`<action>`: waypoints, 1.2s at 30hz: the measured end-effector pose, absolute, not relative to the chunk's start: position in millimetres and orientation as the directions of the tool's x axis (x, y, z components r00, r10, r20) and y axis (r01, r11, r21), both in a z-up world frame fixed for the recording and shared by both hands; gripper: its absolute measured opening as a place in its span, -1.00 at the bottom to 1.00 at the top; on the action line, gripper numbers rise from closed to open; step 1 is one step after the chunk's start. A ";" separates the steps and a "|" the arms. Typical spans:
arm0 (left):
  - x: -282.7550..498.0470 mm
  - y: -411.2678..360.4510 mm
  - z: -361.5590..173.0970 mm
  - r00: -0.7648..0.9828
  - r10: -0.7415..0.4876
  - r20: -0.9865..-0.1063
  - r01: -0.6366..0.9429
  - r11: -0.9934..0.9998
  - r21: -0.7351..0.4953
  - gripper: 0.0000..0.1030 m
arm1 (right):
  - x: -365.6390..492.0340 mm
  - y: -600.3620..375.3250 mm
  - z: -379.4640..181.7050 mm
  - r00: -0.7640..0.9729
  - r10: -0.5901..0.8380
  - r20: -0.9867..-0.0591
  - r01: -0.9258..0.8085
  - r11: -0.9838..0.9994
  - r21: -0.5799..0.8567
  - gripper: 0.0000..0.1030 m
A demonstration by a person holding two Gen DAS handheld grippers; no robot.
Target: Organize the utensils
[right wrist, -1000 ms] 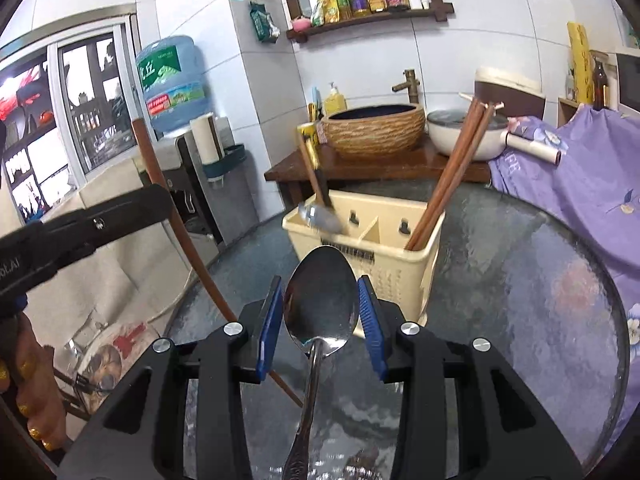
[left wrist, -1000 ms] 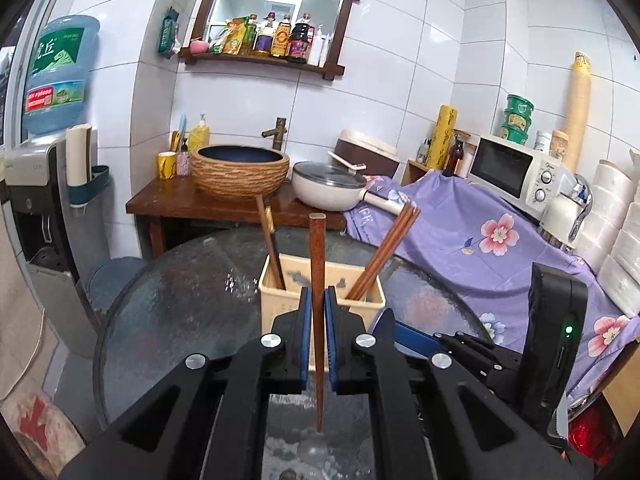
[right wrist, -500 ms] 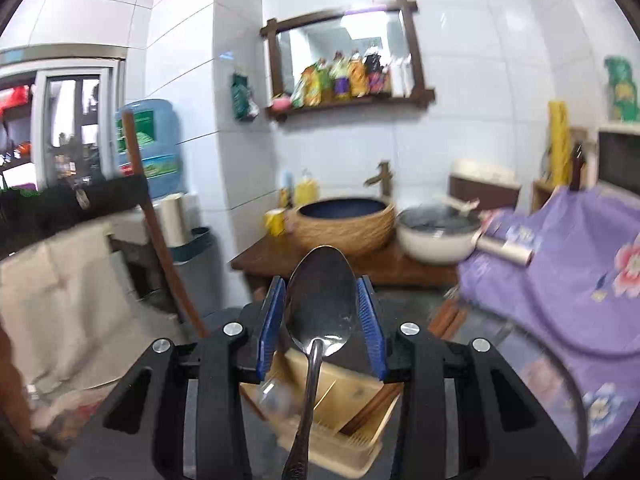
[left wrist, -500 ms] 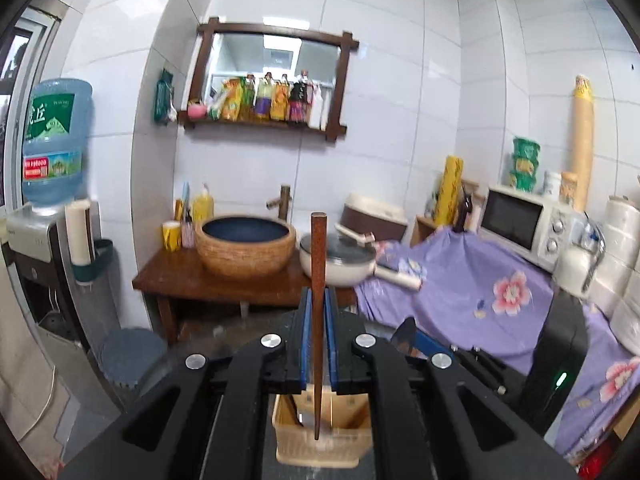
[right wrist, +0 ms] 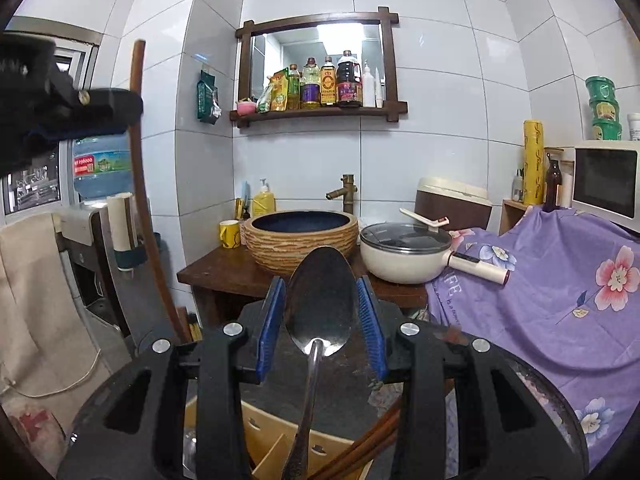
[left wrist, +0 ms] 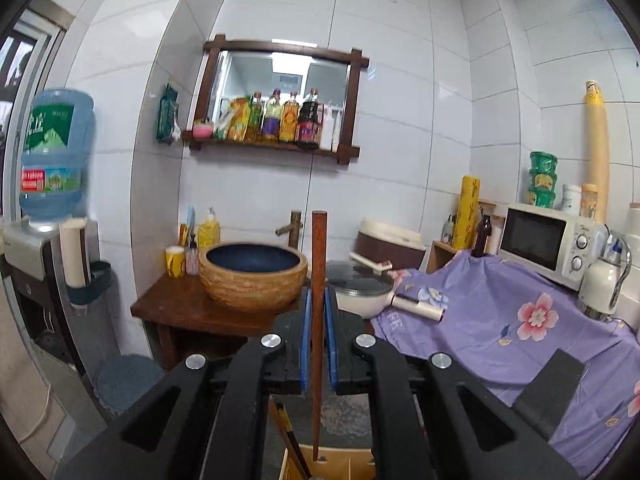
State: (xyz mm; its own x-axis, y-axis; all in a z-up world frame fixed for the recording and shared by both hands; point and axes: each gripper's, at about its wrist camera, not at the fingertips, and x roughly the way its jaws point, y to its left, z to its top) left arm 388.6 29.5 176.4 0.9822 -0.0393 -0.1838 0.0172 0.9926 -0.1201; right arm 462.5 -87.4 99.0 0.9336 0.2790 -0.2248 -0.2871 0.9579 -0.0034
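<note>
My left gripper (left wrist: 318, 300) is shut on a dark brown chopstick (left wrist: 318, 264) held upright, its lower tip over the cream utensil caddy (left wrist: 340, 462) at the bottom edge. My right gripper (right wrist: 321, 292) is shut on a metal spoon (right wrist: 321, 296), bowl up, handle pointing down over the caddy (right wrist: 276, 440). Brown chopsticks (right wrist: 368, 440) lean in the caddy's right compartment. The left gripper and its chopstick (right wrist: 140, 168) show at the left of the right wrist view.
The caddy stands on a round glass table (right wrist: 520, 392). Behind it are a wooden stand with a woven basin (right wrist: 300, 236), a white pan (right wrist: 404, 256), a purple flowered cloth (right wrist: 560, 288), a microwave (left wrist: 548, 240) and a water dispenser (left wrist: 52, 160).
Both grippers have risen and tilted up over the caddy, which has slid to the bottom of both views. Both still hold their utensils.
</note>
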 end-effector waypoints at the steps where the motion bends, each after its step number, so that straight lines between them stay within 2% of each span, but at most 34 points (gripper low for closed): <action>1: 391.9 30.5 165.9 0.978 -0.042 -0.202 0.016 0.992 -0.124 -0.87 | 462.0 -86.4 93.7 0.933 0.277 -0.229 -0.287 0.958 -0.011 -0.27; 7: 401.0 40.2 114.2 0.950 -0.077 -0.304 0.027 0.986 -0.165 -0.87 | 452.8 -84.4 61.9 0.924 0.280 -0.261 -0.302 0.952 -0.050 -0.26; 11: 393.8 42.6 95.1 0.940 -0.086 -0.331 0.034 0.987 -0.159 -0.84 | 441.9 -83.0 46.6 0.920 0.287 -0.268 -0.316 0.946 -0.074 -0.22; 12: 390.6 43.8 93.2 0.939 -0.080 -0.333 0.030 0.987 -0.155 -0.66 | 439.2 -82.9 43.7 0.918 0.290 -0.269 -0.321 0.944 -0.080 -0.05; 13: 385.2 46.0 91.7 0.941 -0.071 -0.330 0.019 0.988 -0.155 -0.54 | 436.3 -82.5 42.0 0.918 0.290 -0.270 -0.323 0.942 -0.087 0.02; 15: 374.8 53.3 91.0 0.948 -0.073 -0.310 0.016 0.983 -0.181 -0.13 | 426.7 -82.7 41.9 0.924 0.291 -0.249 -0.323 0.941 -0.100 0.12; 19: 348.3 69.1 96.7 0.960 -0.044 -0.277 -0.020 0.975 -0.223 0.10 | 407.9 -85.2 50.0 0.935 0.284 -0.213 -0.316 0.940 -0.132 0.21; 21: 328.2 77.3 101.9 0.968 0.002 -0.251 -0.059 0.974 -0.220 0.41 | 395.7 -90.1 55.3 0.934 0.288 -0.212 -0.318 0.940 -0.125 0.30; 23: 310.9 81.8 104.4 0.972 0.034 -0.232 -0.086 0.972 -0.218 0.59 | 380.6 -96.3 60.8 0.922 0.314 -0.227 -0.342 0.935 -0.093 0.45; 26: 289.1 81.0 98.7 0.958 0.079 -0.276 -0.129 0.977 -0.171 0.88 | 361.5 -97.5 61.8 0.891 0.346 -0.293 -0.382 0.921 -0.074 0.50; 31: 258.6 77.6 55.0 0.889 0.116 -0.443 -0.178 0.979 -0.101 0.88 | 328.4 -85.3 30.7 0.778 0.378 -0.501 -0.470 0.880 -0.067 0.53; 36: 232.2 84.6 6.7 0.828 0.140 -0.543 -0.221 0.972 -0.086 0.88 | 307.1 -73.2 -26.8 0.633 0.359 -0.686 -0.511 0.859 -0.023 0.53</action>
